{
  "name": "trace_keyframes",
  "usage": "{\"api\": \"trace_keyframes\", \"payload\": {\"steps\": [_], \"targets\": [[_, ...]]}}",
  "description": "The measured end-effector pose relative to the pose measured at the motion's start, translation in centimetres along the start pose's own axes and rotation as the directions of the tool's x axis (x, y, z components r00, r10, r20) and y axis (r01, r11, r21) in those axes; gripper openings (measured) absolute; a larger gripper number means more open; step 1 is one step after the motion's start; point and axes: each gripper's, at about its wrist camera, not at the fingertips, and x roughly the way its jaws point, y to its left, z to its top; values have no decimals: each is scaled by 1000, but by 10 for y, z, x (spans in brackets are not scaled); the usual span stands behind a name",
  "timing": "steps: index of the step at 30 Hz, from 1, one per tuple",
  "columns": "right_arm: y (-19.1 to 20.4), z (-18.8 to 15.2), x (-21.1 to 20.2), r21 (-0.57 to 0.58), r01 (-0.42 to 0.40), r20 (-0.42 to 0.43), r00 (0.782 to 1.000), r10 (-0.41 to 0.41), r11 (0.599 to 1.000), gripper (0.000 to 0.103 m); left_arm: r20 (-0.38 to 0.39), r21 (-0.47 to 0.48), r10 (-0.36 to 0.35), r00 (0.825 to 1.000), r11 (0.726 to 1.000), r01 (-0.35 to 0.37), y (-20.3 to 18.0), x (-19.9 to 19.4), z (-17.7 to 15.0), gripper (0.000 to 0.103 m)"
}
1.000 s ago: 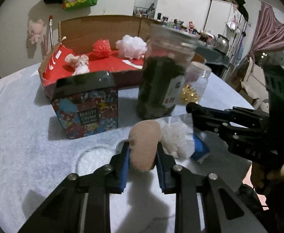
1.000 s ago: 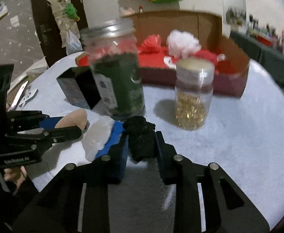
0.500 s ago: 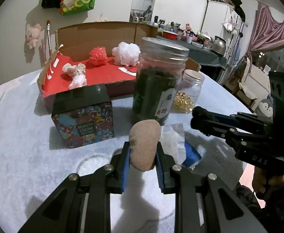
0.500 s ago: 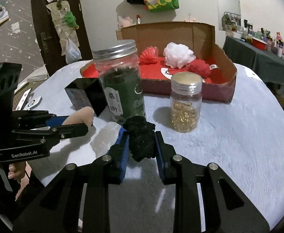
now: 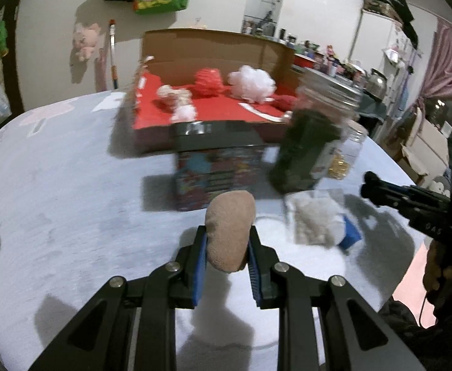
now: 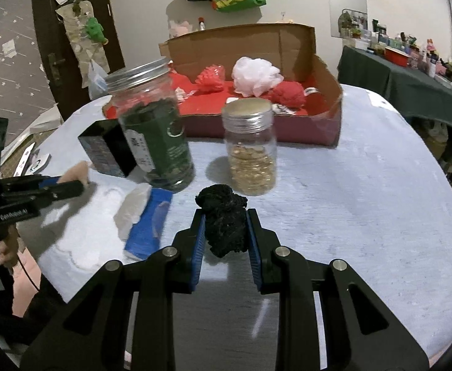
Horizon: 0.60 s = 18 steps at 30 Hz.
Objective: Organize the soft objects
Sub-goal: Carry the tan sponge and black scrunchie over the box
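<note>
My left gripper is shut on a tan sponge puff, held above the grey tablecloth. The right gripper is shut on a black mesh ball, also lifted off the table. Behind both stands an open cardboard box with a red floor. In it lie a red mesh ball, a white bath pouf, a second red pouf and a small pink-white soft toy. From the right wrist view the left gripper shows at the left edge with the tan puff.
A tall jar of dark green contents, a smaller jar of golden capsules and a patterned black-lidded box stand between the grippers and the cardboard box. A clear bag with white fluff on a blue pack lies on the round table.
The left gripper has shifted sideways to the left with the tan puff, and its view is blurred. The right gripper has drawn back and risen slightly with the black ball. Both grips are unchanged.
</note>
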Motion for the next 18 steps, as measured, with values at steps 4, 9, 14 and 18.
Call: {"api": "trace_keyframes", "payload": {"steps": [4,9,14,18], "targets": [[-6,2,-1,-4,26,-1,1000,-26,1000,24,-9,-27,34,999,999,-34,18,-4,-4,25],[-12,6,3,3,48,-6,999,-48,999,24,-27,-65,68,997,995,-70,41,-4,-9,25],[-16,14,6,-10,79,-6,997,-79,997,24,-41,-89,94,995,991,-97,60,-4,-11,25],[-16,19,13,-54,112,-13,994,-113,992,24,-45,-72,100,994,992,-103,69,1,-8,25]]}}
